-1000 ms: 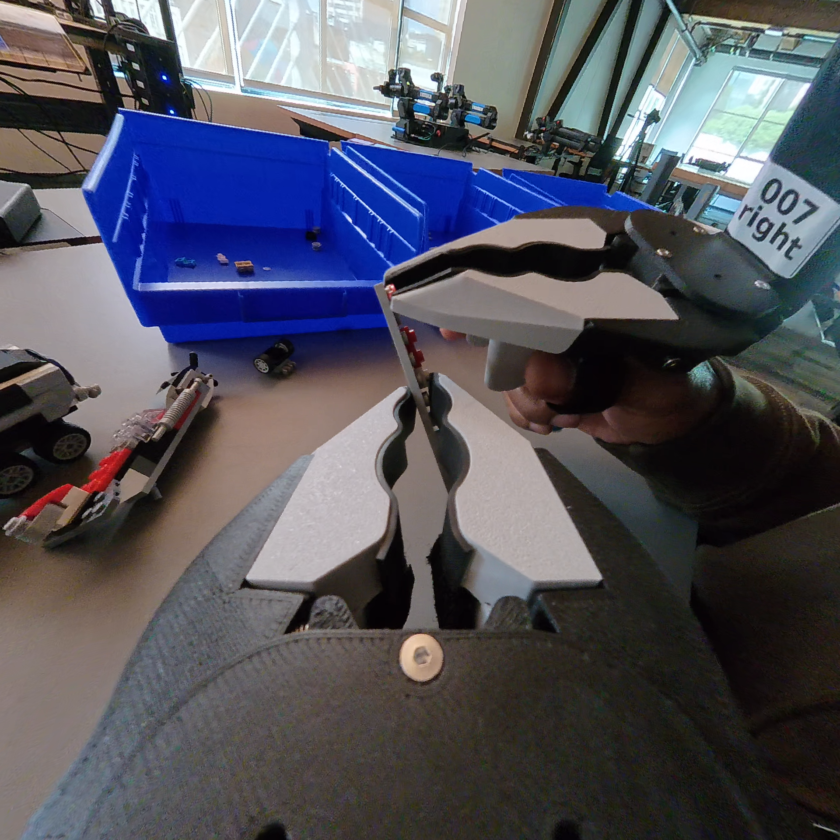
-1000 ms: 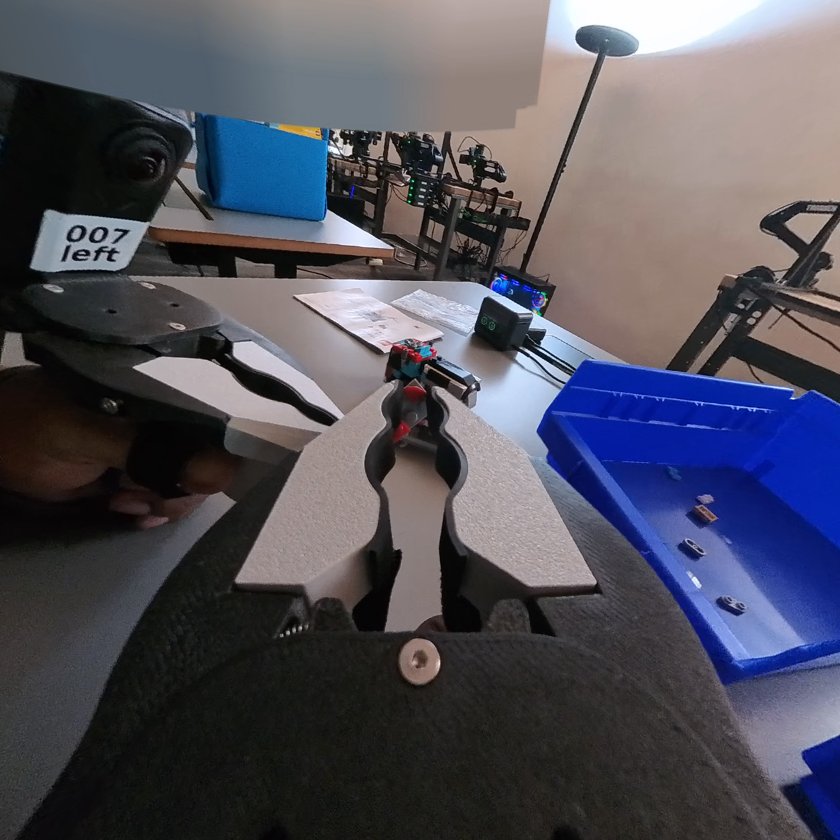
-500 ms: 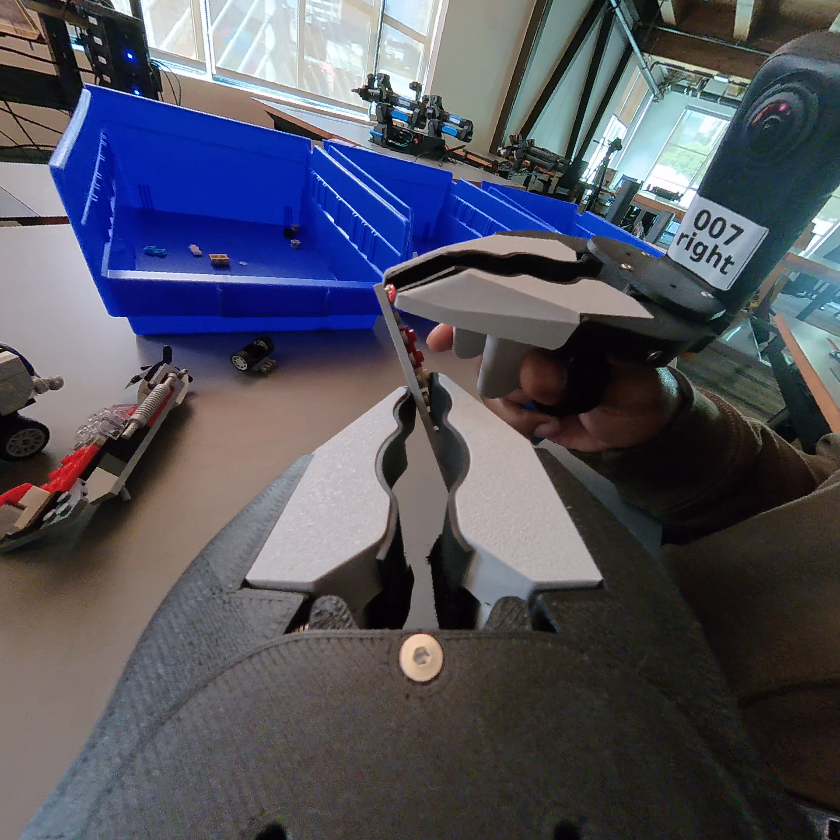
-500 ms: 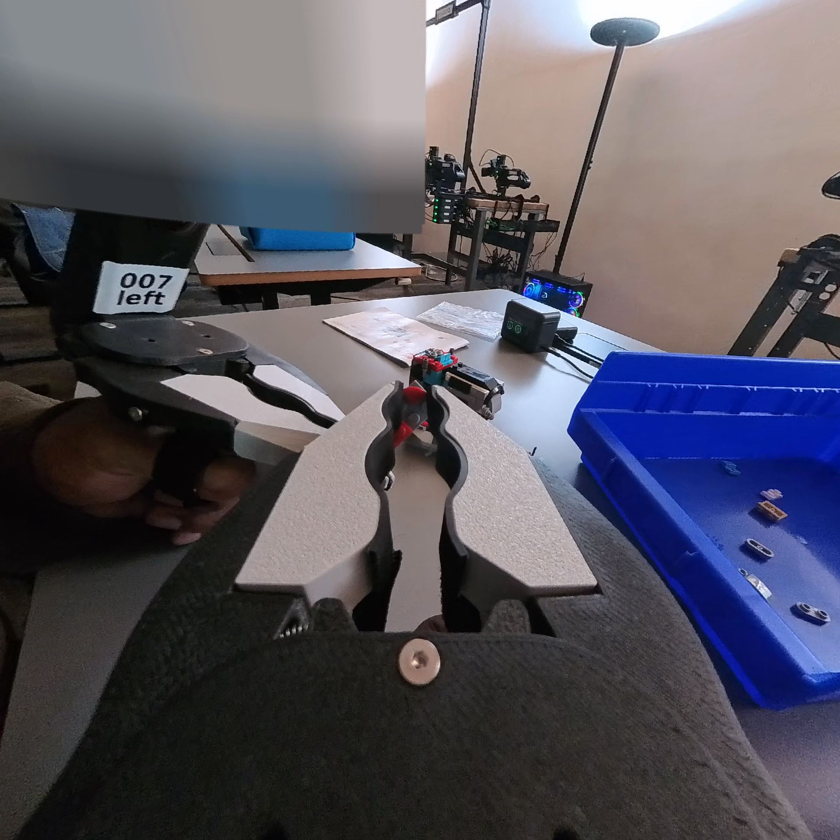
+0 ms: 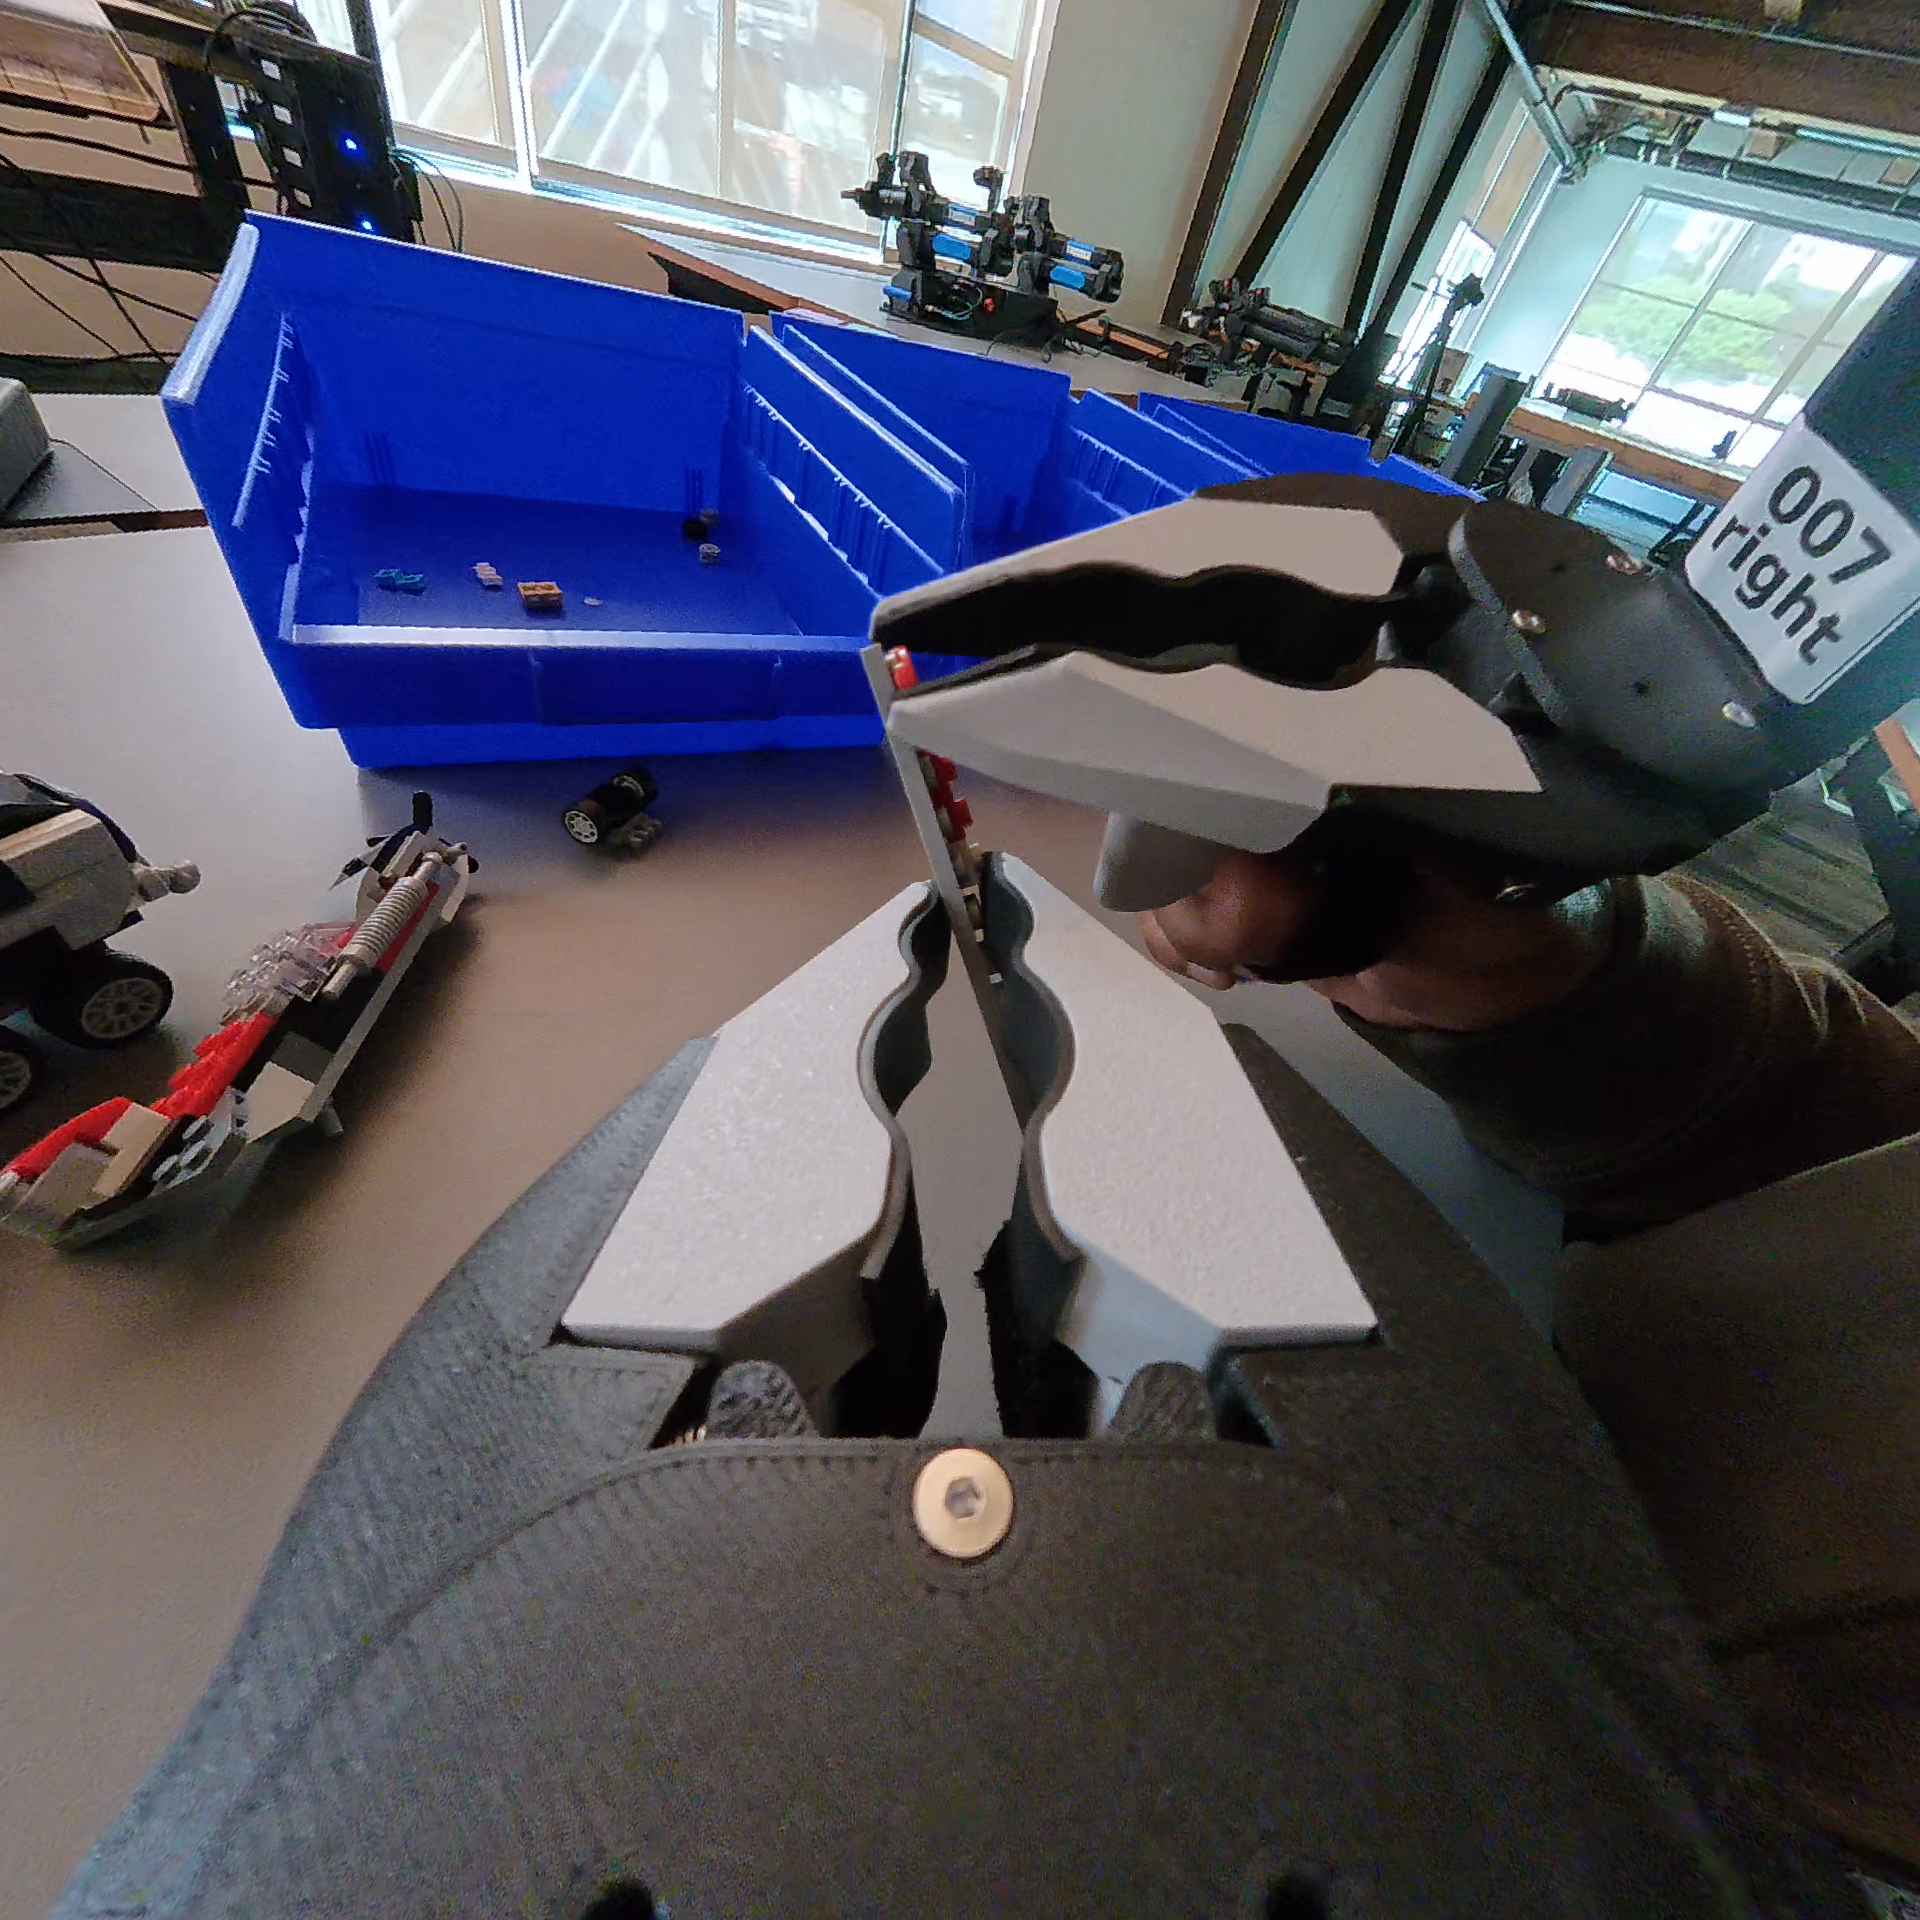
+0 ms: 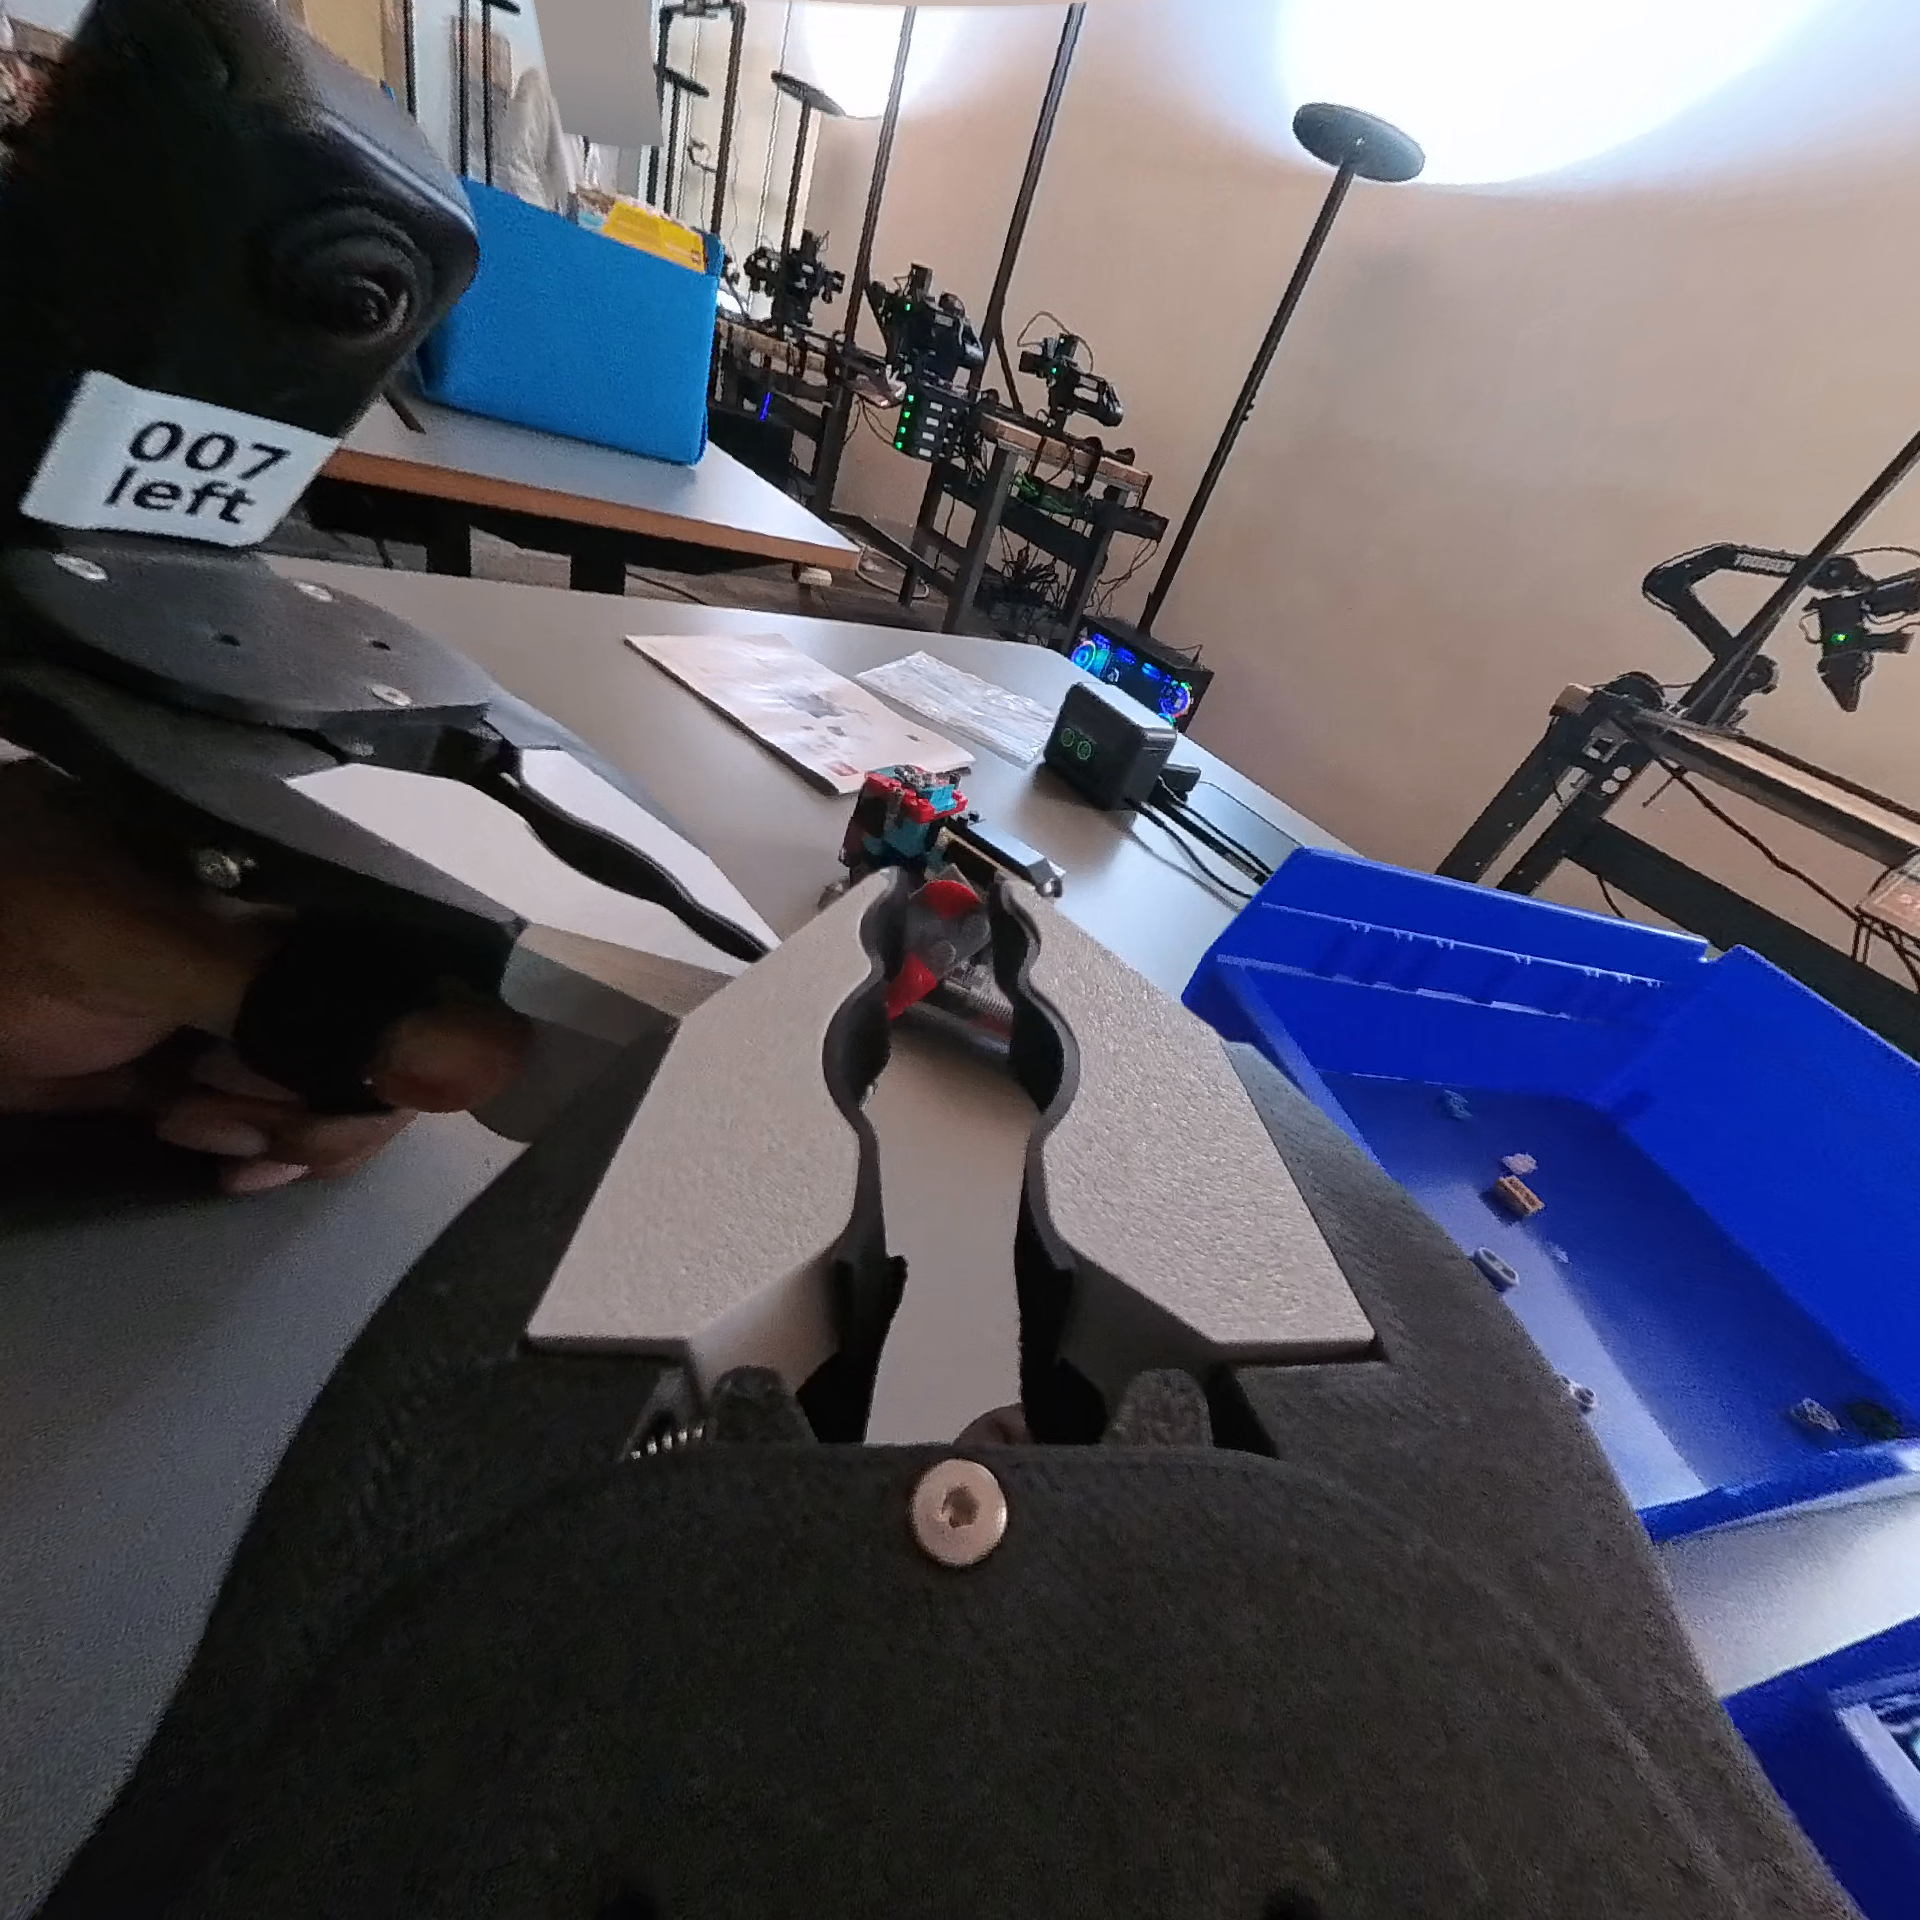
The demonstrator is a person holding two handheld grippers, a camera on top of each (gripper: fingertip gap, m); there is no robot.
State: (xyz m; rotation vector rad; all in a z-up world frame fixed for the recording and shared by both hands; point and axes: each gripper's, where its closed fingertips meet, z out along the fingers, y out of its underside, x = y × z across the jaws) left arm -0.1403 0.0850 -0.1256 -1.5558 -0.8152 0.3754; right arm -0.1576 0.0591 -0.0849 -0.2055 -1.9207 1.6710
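Note:
My left gripper (image 5: 961,894) is shut on the lower end of a thin grey brick strip with red pieces (image 5: 940,821), which stands edge-on above the table. My right gripper (image 5: 883,665) comes in from the right with its jaws around the strip's top end. Its fingers stand apart with a gap, so it counts as open. In the right wrist view the red and grey strip (image 6: 940,951) sits between my right gripper's (image 6: 940,904) parted fingertips, and the left gripper (image 6: 748,940) reaches in from the left. A hand holds each gripper.
A row of blue bins (image 5: 499,436) stands behind, the nearest with small loose pieces. On the grey table lie a wheel axle (image 5: 613,816), a red, grey and black brick model (image 5: 260,1060) and a grey car (image 5: 62,935). A teal and red model (image 6: 909,805), a booklet (image 6: 790,696) and a black box (image 6: 1107,743) lie farther off. There is about 5 centimeters between the tips of the two grippers. From either gripper's tips it is about 15 centimeters to the wheel axle (image 5: 613,816).
My right gripper's jaws were pressed on the strip's top end and have now parted around it. My left gripper has kept its hold on the strip. Both grippers shifted slightly.

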